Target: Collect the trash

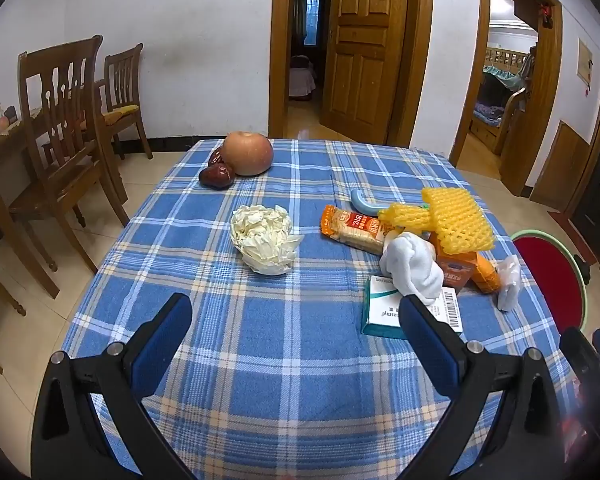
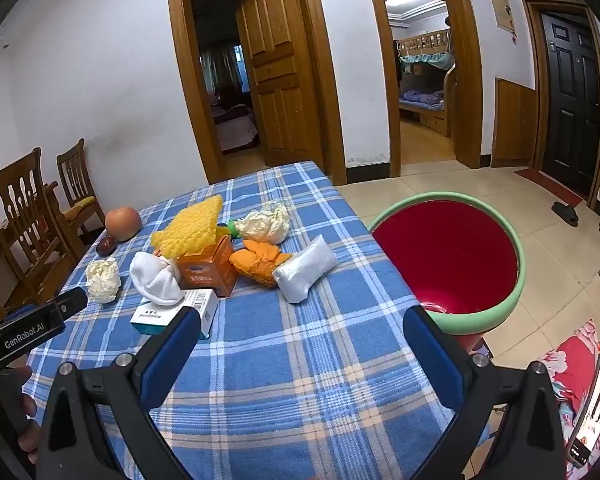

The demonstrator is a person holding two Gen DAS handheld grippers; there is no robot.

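Note:
On the blue plaid tablecloth (image 1: 284,360) lies a crumpled paper ball (image 1: 264,240) (image 2: 103,280), ahead of my left gripper (image 1: 295,302), which is open and empty. To its right is a heap: yellow foam net (image 1: 452,216) (image 2: 192,228), snack wrapper (image 1: 356,230), white cloth wad (image 1: 412,266) (image 2: 156,278), orange box (image 2: 210,270), teal-and-white box (image 1: 384,314) (image 2: 168,312), orange wrapper (image 2: 260,264), silvery packet (image 2: 304,270) and a second paper wad (image 2: 266,222). My right gripper (image 2: 302,314) hovers open and empty before the heap. A red bin with a green rim (image 2: 484,314) (image 1: 540,234) stands beside the table's right edge.
An apple (image 1: 247,153) (image 2: 123,223) and red dates (image 1: 216,176) sit at the far left corner. Wooden chairs (image 1: 60,128) stand left of the table. A phone (image 2: 592,412) lies on red patterned fabric at the lower right. Open doorways lie behind.

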